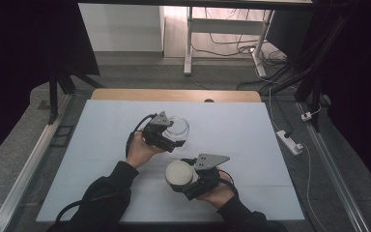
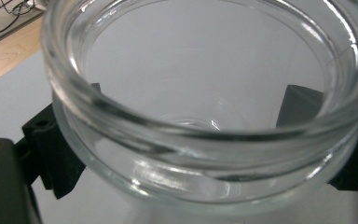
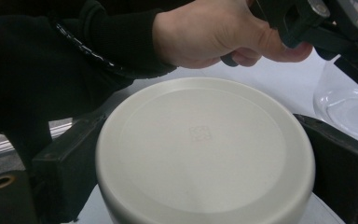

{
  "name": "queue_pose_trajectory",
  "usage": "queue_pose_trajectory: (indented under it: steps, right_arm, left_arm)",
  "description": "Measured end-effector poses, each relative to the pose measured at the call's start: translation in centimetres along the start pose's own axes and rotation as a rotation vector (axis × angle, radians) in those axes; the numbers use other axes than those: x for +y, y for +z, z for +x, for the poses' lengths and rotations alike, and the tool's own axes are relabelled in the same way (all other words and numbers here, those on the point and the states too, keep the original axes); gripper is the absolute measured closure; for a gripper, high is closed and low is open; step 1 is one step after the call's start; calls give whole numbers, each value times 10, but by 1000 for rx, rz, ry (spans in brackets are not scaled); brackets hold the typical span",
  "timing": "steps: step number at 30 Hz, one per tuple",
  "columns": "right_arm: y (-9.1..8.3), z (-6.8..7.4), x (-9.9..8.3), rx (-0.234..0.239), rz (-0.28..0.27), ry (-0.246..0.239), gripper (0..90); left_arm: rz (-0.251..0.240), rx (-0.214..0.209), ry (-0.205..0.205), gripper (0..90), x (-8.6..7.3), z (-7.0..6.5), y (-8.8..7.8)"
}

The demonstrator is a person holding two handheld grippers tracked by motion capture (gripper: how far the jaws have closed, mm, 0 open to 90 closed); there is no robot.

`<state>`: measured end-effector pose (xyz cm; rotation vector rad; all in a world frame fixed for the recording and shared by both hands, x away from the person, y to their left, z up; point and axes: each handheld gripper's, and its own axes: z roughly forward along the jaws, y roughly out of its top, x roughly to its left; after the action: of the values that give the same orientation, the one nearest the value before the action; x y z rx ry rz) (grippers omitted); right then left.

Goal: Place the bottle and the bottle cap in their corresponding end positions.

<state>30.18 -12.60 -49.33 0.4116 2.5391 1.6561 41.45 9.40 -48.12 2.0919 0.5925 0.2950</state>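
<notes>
- L gripper (image 1: 170, 137) clamped on clear glass jar (image 1: 178, 126); in left gripper view both jaws press the jar's neck just under the rim (image 2: 205, 135), mouth open, jar empty as far as I can tell.
- Jar sits mid-table on the white mat (image 1: 251, 145), just behind the L gripper.
- R gripper (image 1: 186, 180) clamped on round cream lid (image 1: 179, 175); right gripper view shows jaws tight on both sides of lid (image 3: 205, 149), flat top facing cam.
- Lid is near the jar but apart, nearer the person's side, prob. lifted off the mat, can't tell for sure.
- Step in hand, my read: both parts gripped, lid off, about to be brought to jar.
- Next move needs: carry lid over the mouth, level it w/ rim, centre, then lower and seat; L hand must keep jar steady. Tilted lid would catch the rim.
</notes>
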Motion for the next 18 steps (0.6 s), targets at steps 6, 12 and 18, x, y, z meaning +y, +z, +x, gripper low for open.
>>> queue_pose_trajectory:
  steps: [6,12,18]
  right_arm:
    - [8,-5,-7,-4,10,4,72]
    - [19,-7,-14,0,45,0,72]
    - [28,-10,-20,-6,82,1,72]
  left_arm:
    - [-3,20,-11,78,-5,6,5]
    - [13,27,-14,78,-9,10,12]
    - [14,34,-24,78,-14,13,16]
